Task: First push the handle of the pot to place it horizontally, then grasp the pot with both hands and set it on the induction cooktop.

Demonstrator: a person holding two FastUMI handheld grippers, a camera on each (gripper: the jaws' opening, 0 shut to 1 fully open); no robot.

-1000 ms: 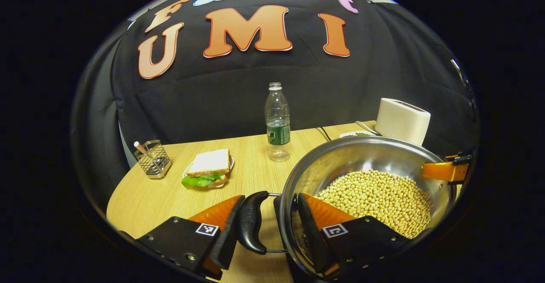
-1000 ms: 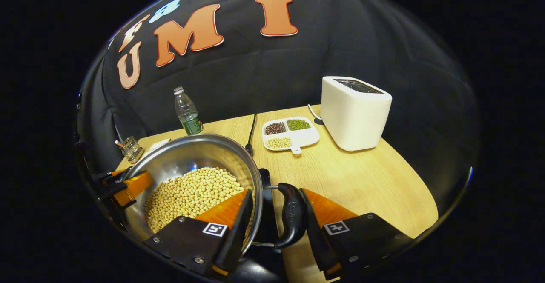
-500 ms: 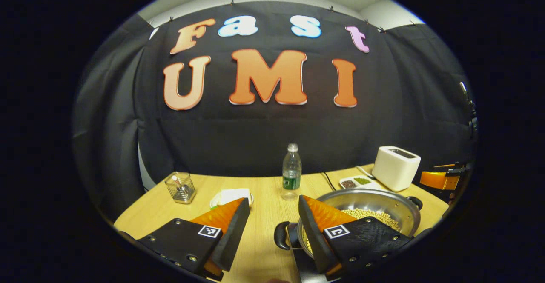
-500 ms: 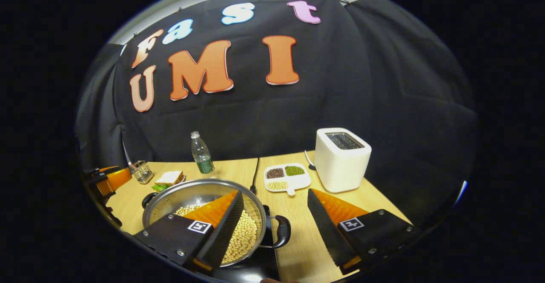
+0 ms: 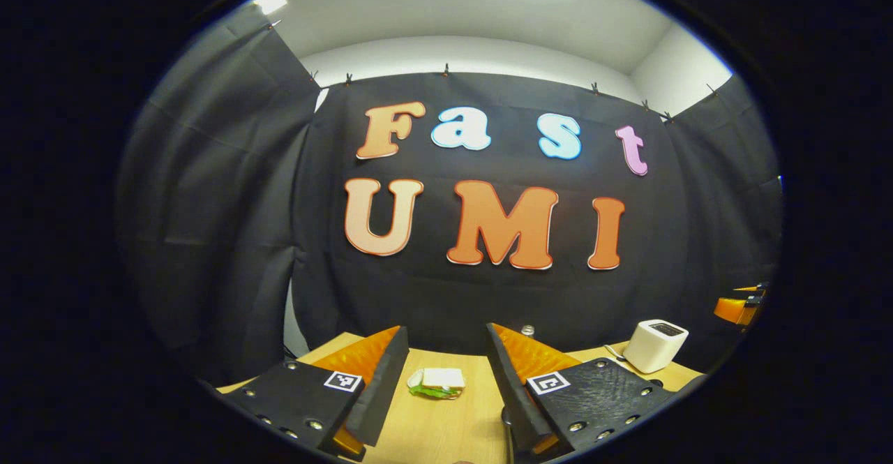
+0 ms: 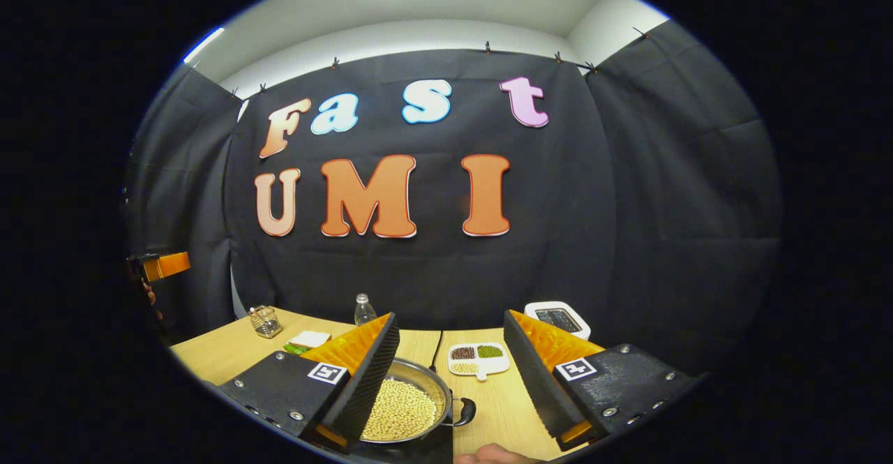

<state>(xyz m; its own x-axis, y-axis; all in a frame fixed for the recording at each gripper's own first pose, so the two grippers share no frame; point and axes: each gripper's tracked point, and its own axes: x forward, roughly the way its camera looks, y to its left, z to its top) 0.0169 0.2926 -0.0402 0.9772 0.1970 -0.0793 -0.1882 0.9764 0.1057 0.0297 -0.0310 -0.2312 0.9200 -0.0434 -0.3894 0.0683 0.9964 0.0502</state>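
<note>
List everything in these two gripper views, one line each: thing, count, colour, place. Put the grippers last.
pot: 1, steel with black handle, near table edge, between the right gripper's fingers in the right gripper view
soybeans: many, pale yellow, inside the pot
cooktop: 1, black, under the pot, mostly hidden
sandwich: 1, white bread with green leaf, on the table's left part
bottle: 1, clear, back of table
wire holder: 1, metal, far left of table
divided dish: 1, white, holding dark, green and pale beans, centre right
toaster: 1, white, right back
table: 1, light wood
left gripper: 1, black and orange, open, raised
right gripper: 1, black and orange, open, raised above the pot
</note>
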